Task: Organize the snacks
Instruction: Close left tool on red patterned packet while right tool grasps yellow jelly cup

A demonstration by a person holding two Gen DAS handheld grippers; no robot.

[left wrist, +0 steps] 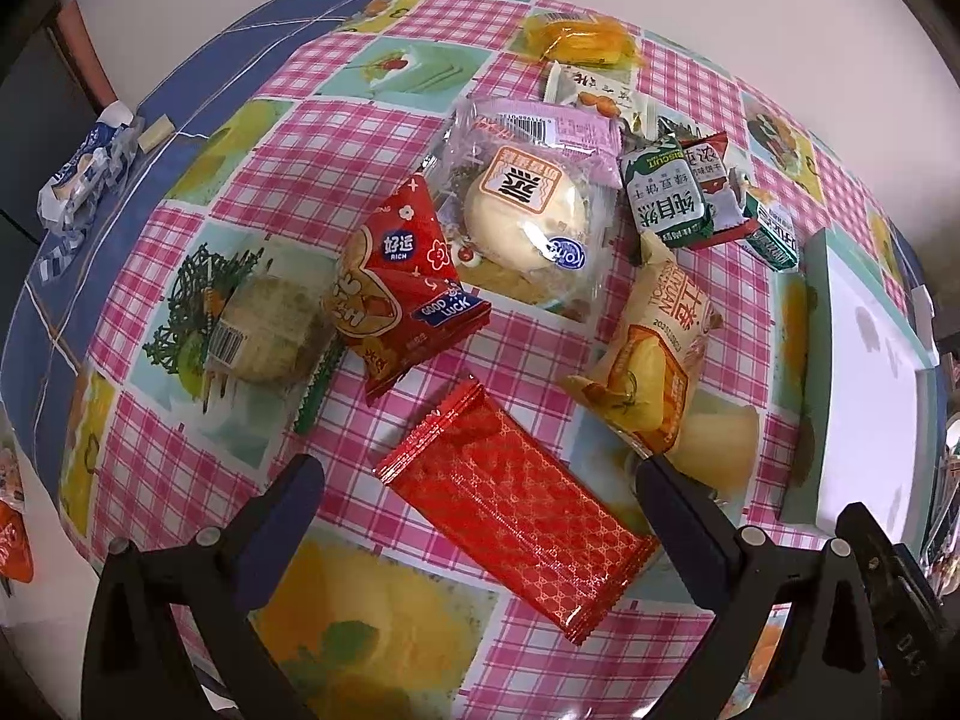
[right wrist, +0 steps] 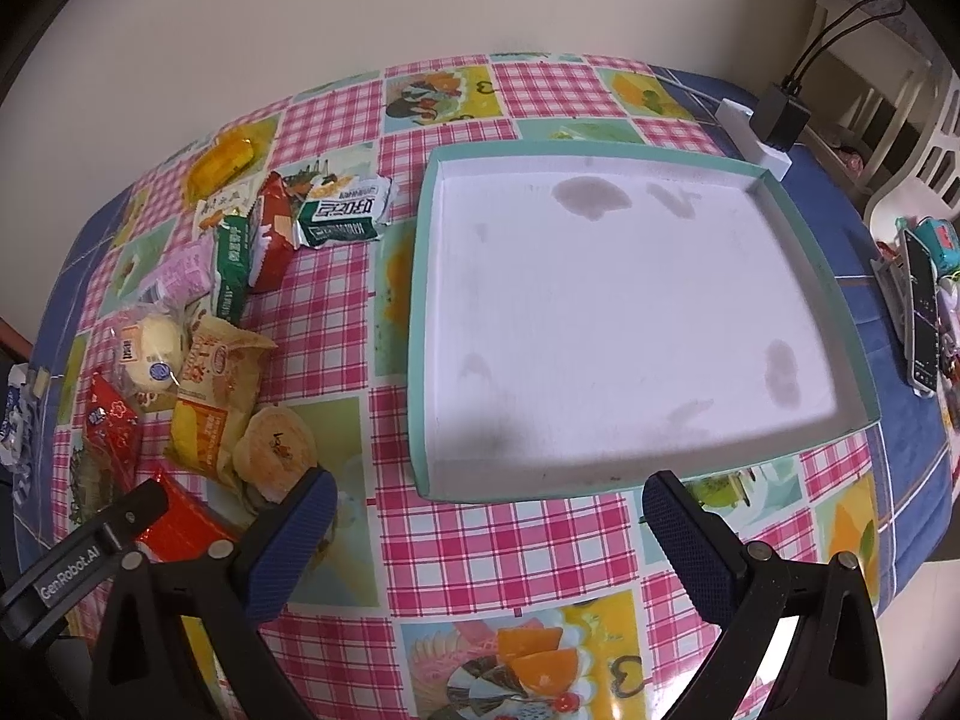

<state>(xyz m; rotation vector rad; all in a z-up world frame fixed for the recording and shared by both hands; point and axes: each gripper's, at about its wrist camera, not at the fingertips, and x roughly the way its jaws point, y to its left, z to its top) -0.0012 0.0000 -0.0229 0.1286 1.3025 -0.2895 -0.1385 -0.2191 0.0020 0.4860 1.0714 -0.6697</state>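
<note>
Snack packets lie scattered on a checked tablecloth. In the left wrist view a flat red foil packet (left wrist: pixel 519 516) lies between the fingers of my open left gripper (left wrist: pixel 480 474), not gripped. Beyond it sit a yellow cake packet (left wrist: pixel 651 360), a red "Good Luck" packet (left wrist: pixel 399 288), a clear-wrapped bun (left wrist: pixel 528 216) and green biscuit packets (left wrist: pixel 666 195). In the right wrist view my right gripper (right wrist: pixel 489 492) stands open over bare cloth in front of the white tray (right wrist: pixel 624 468) with teal walls, which holds nothing. A round pastry (right wrist: pixel 276 447) lies by its left finger.
A wrapped green-printed cake (left wrist: pixel 264 330) lies at the left. An orange packet (left wrist: pixel 582 39) sits at the far edge. A blue-white wrapper (left wrist: pixel 84 174) rests on the blue cloth border. A white power strip with a charger (right wrist: pixel 762 126) and a phone (right wrist: pixel 921 312) lie right of the tray.
</note>
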